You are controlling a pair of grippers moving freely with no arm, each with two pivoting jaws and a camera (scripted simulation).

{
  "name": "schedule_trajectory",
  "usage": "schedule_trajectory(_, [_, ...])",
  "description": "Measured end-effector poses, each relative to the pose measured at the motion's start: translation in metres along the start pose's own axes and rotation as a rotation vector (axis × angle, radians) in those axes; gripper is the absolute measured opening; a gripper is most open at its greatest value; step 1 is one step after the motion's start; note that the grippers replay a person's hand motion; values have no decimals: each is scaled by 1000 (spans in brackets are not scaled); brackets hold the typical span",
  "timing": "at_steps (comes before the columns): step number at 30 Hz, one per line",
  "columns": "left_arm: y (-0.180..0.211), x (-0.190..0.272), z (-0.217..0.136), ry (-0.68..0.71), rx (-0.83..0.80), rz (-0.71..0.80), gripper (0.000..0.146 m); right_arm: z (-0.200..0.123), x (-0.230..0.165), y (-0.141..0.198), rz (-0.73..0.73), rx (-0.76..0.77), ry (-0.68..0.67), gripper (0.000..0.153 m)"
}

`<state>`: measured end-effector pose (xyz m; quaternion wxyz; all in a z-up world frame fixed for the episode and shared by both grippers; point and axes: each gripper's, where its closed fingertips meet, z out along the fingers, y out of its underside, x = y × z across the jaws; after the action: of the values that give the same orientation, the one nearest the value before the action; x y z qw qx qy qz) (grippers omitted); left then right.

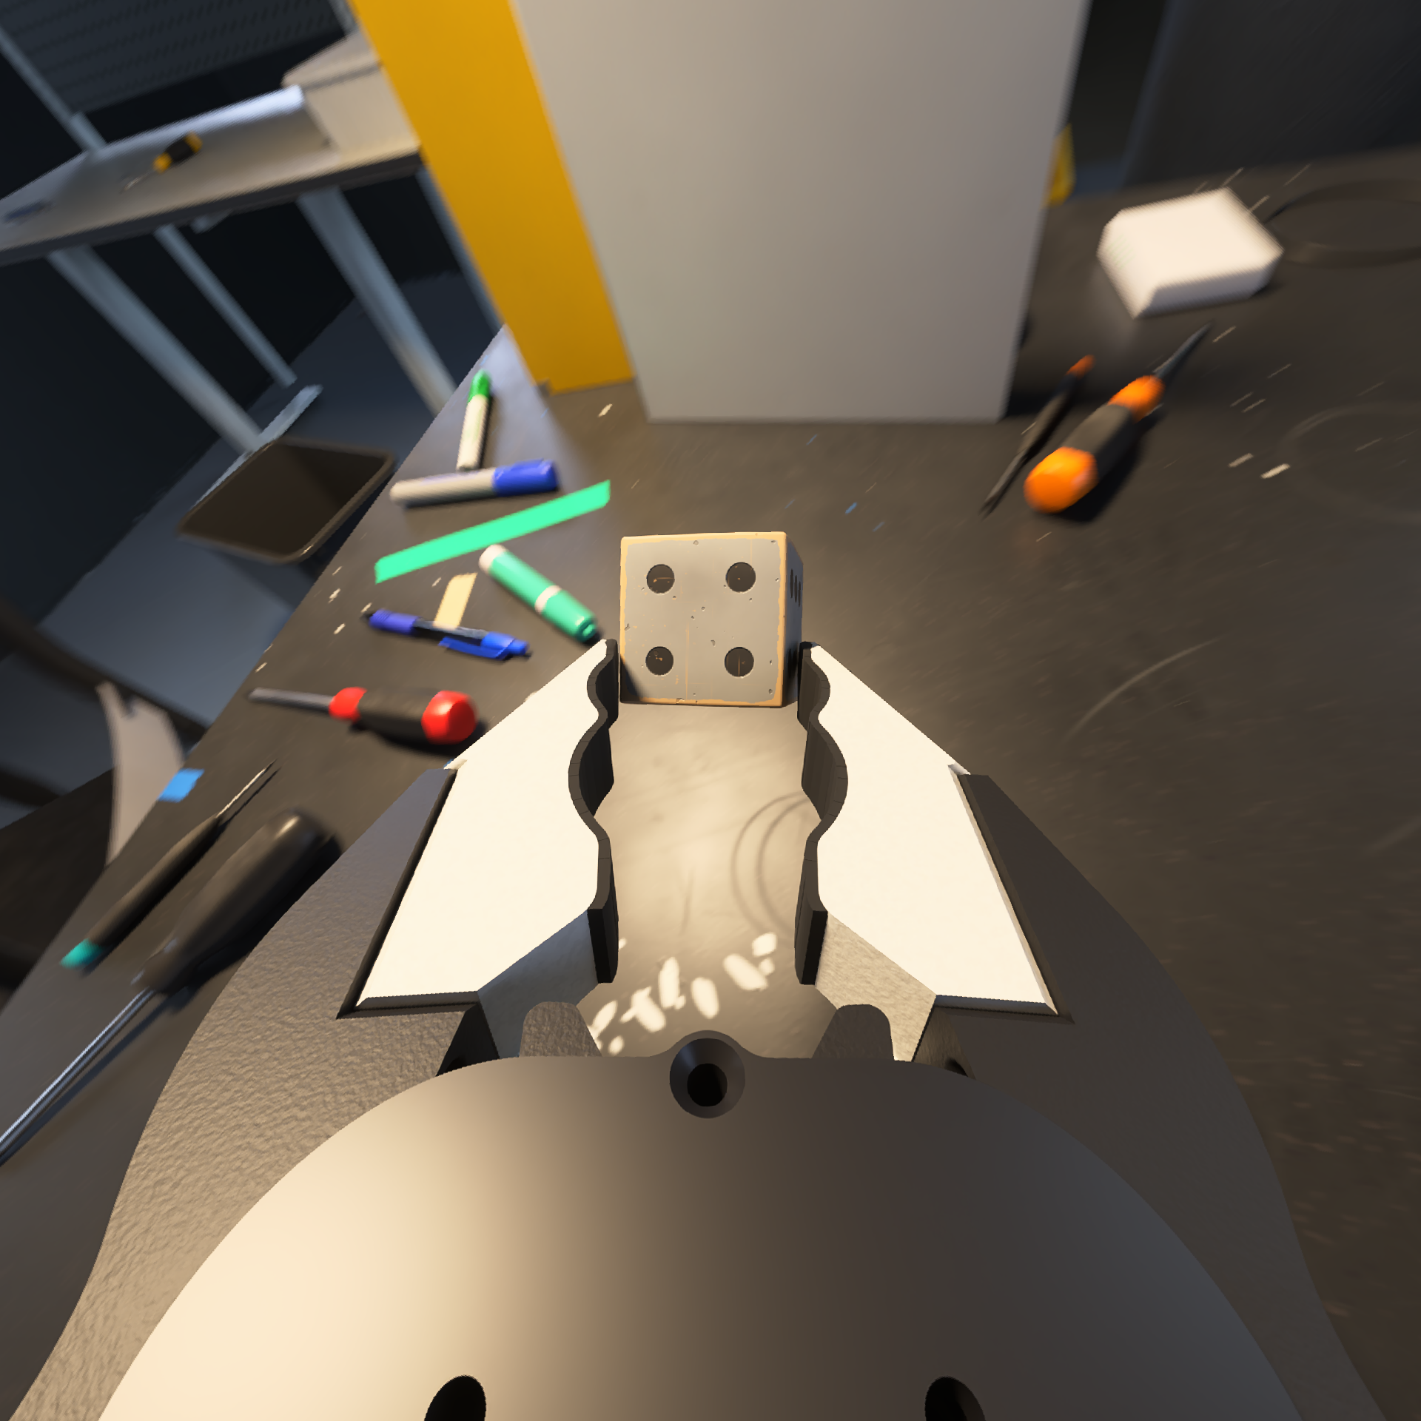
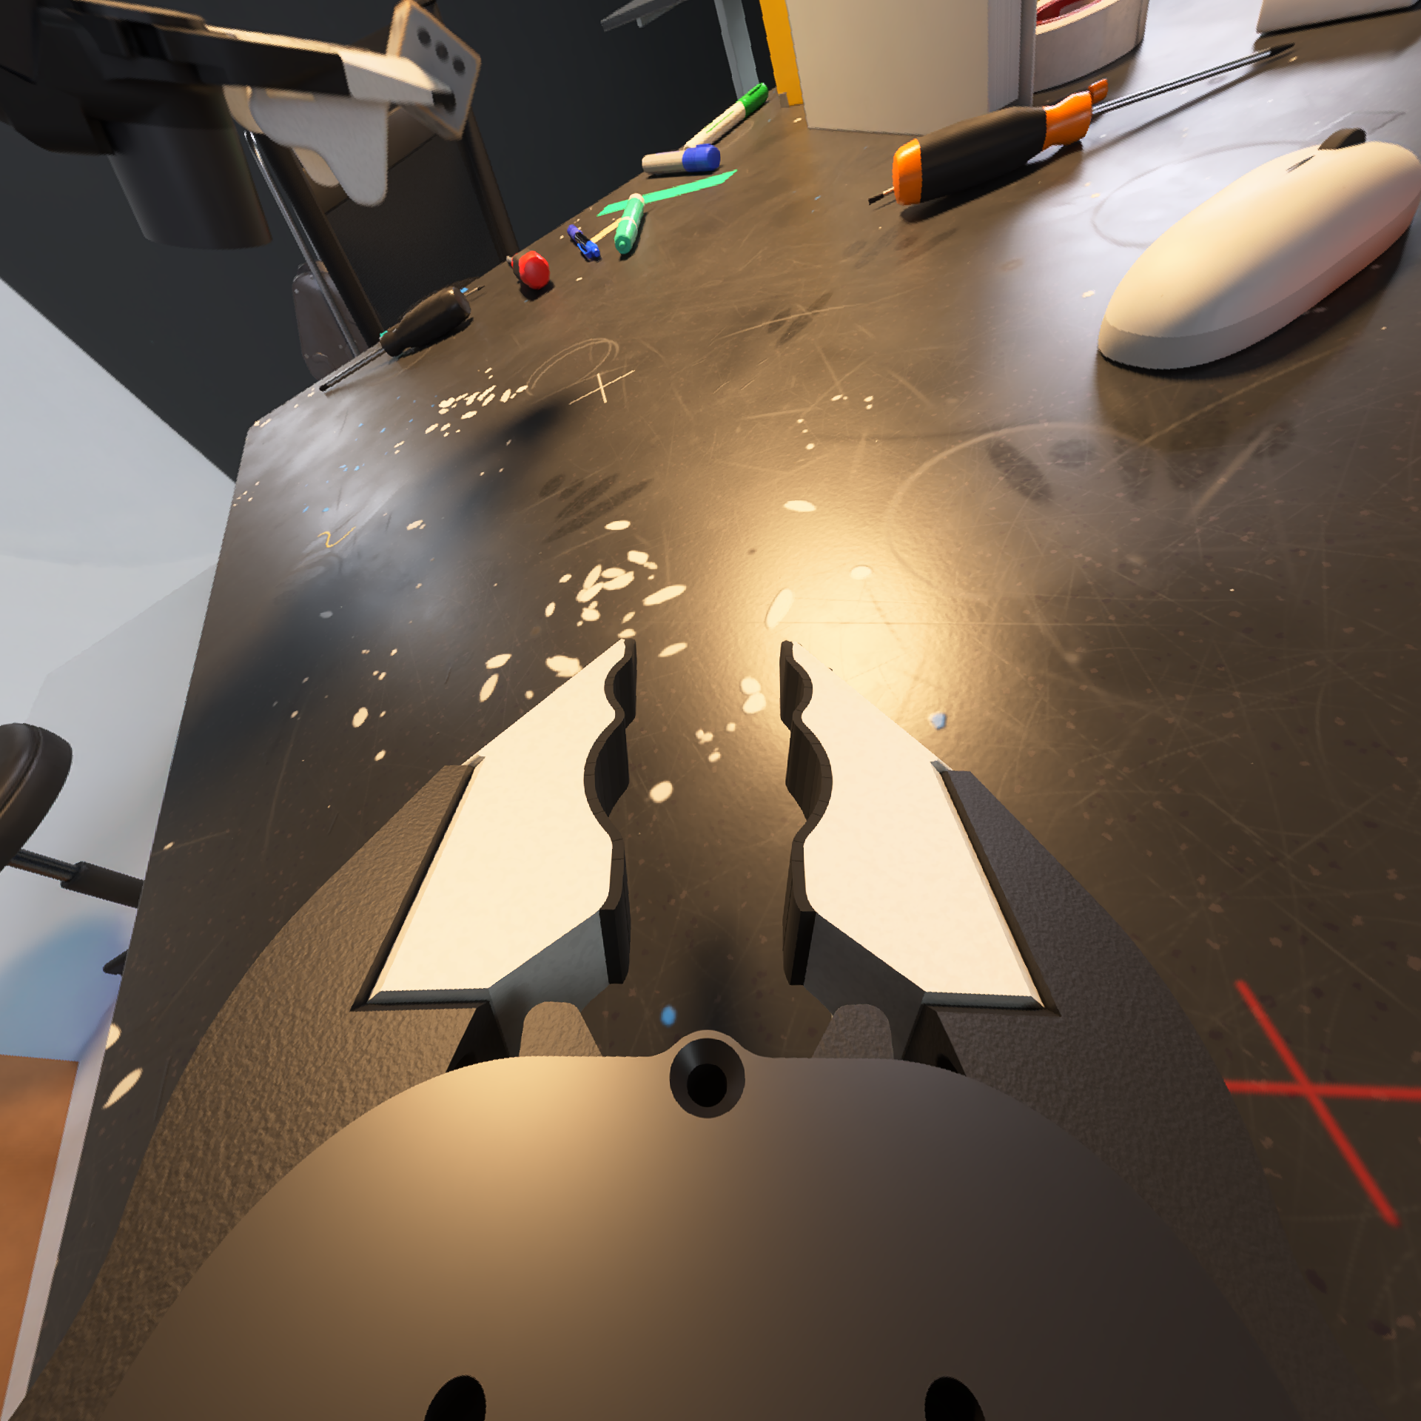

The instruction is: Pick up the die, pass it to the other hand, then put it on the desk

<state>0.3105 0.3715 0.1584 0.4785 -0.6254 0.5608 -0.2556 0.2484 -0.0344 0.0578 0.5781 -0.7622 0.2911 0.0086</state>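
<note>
The die [image 1: 703,619] is a grey cube with tan edges, its four-pip face turned to the left wrist camera. My left gripper [image 1: 707,673] is shut on it, with the fingertips pinching its lower sides. In the right wrist view the left gripper [image 2: 434,77] holds the die [image 2: 440,48] in the air at the top left, above the dark desk [image 2: 846,461]. My right gripper [image 2: 707,661] is open and empty, low over the desk's paint-flecked middle, apart from the die.
An orange-handled screwdriver [image 2: 992,142] and a white mouse [image 2: 1261,246] lie at the right. Markers [image 1: 538,592], a pen and a red-handled screwdriver [image 1: 400,711] lie along the left edge. A white box [image 1: 807,207] stands at the back. A red cross mark [image 2: 1315,1092] is near right.
</note>
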Motion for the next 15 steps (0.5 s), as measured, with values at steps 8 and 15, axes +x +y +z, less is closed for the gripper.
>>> schedule_trajectory(8, [-54,78,-42,409,204,-192,46,-2,0,-3,1,11,0,44])
schedule_trajectory(15, [-69,172,-83,902,225,-381,46,-7,-2,-15,9,72,-24,59])
